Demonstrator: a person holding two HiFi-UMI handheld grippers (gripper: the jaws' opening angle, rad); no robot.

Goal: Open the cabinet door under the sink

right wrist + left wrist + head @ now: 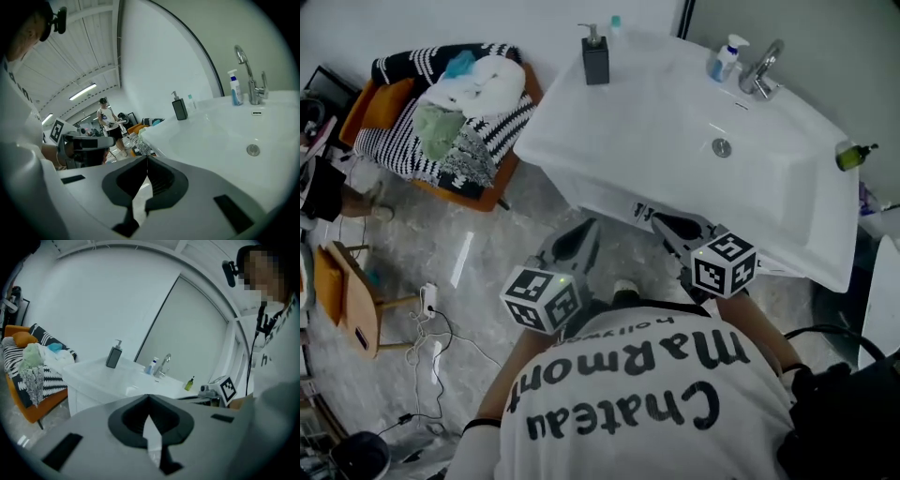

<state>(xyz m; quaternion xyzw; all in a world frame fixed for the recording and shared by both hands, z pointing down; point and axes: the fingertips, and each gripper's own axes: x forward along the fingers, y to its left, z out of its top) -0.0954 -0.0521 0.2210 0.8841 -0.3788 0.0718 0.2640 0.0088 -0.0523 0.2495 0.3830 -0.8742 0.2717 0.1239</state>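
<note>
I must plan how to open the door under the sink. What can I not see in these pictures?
- Left gripper view: only the upper front of the cabinet shows; the left gripper covers the rest, and no handle can be made out.
- Head view: the sink hides the cabinet from above.
- Right gripper view: the sink blocks the cabinet entirely.

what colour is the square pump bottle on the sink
Dark grey pump bottle, best in the head view.

A dark soap dispenser (pixel 595 58) stands near an orange chair (pixel 483 200) heaped with laundry (pixel 478 89).
</note>
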